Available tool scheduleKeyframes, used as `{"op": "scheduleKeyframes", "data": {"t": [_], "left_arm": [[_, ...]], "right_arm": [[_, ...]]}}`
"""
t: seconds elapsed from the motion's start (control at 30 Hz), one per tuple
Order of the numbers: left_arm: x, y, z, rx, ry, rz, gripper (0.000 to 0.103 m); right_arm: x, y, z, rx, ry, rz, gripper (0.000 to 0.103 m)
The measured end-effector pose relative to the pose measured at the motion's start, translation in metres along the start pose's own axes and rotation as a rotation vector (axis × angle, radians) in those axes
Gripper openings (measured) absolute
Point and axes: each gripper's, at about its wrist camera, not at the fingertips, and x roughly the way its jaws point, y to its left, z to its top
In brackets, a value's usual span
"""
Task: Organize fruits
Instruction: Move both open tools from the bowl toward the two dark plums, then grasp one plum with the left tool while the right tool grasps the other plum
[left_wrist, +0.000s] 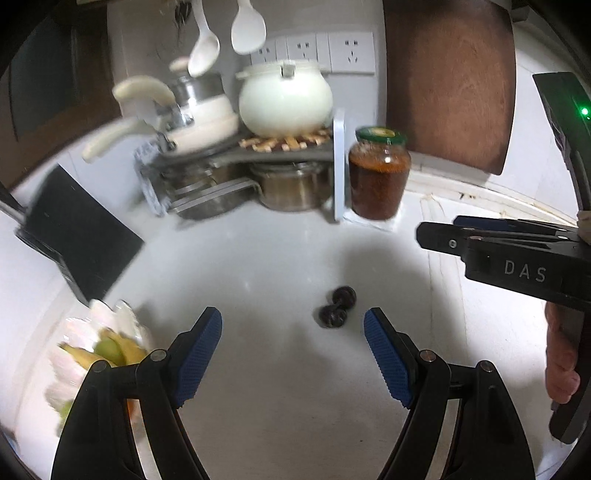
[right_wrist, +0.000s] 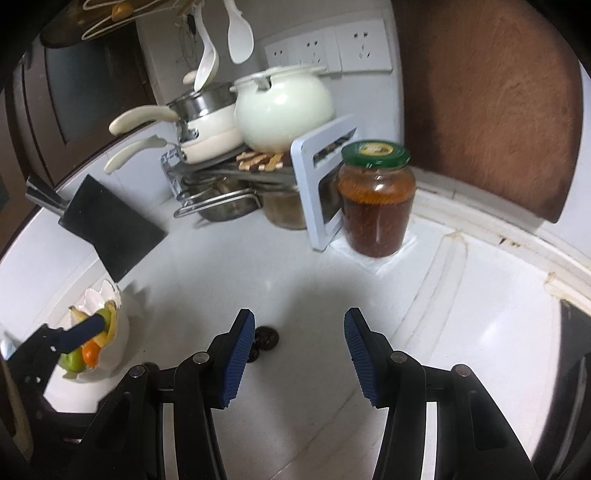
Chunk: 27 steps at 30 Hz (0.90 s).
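Observation:
Two dark round fruits (left_wrist: 338, 306) lie side by side on the white counter, just ahead of the right finger of my left gripper (left_wrist: 293, 317). That gripper is open and holds nothing. A white petal-rimmed bowl (left_wrist: 110, 314) at the lower left holds bananas and green fruit. My right gripper (left_wrist: 439, 229) reaches in from the right edge. In the right wrist view my right gripper (right_wrist: 299, 317) is open and empty. The dark fruits (right_wrist: 267, 336) are partly hidden behind its left finger. The bowl (right_wrist: 99, 295) with green and orange fruit stands at the left, behind a finger (right_wrist: 85, 330) of my left gripper.
A glass jar with a green lid (right_wrist: 375, 203) stands beside a grey rack (right_wrist: 317, 192) that holds steel pots and a white ceramic pot (right_wrist: 282, 110). A black knife block (right_wrist: 107, 225) stands at the left. A wooden board (right_wrist: 491, 103) leans on the wall. A hand (left_wrist: 559, 369) holds the right gripper.

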Motion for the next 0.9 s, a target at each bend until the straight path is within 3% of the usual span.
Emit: {"op": "scheduleKeyframes", "data": {"t": [0.3,0.77,0.9], "left_arm": [[0.041,-0.003,-0.007,0.006,0.061,-0.117,0.079],[0.092,-0.003,-0.006,0.019,0.107,-0.169,0.078],[0.102,-0.004,-0.006,0.018,0.122,-0.182,0.073]], "right_arm": [[0.049,0.002,-0.010,0.021,0.119,0.146,0.052],[0.105,-0.003,-0.014,0.142,0.216,0.224,0.051],[0.115,-0.003,-0.016,0.159,0.236,0.236,0.044]]}}
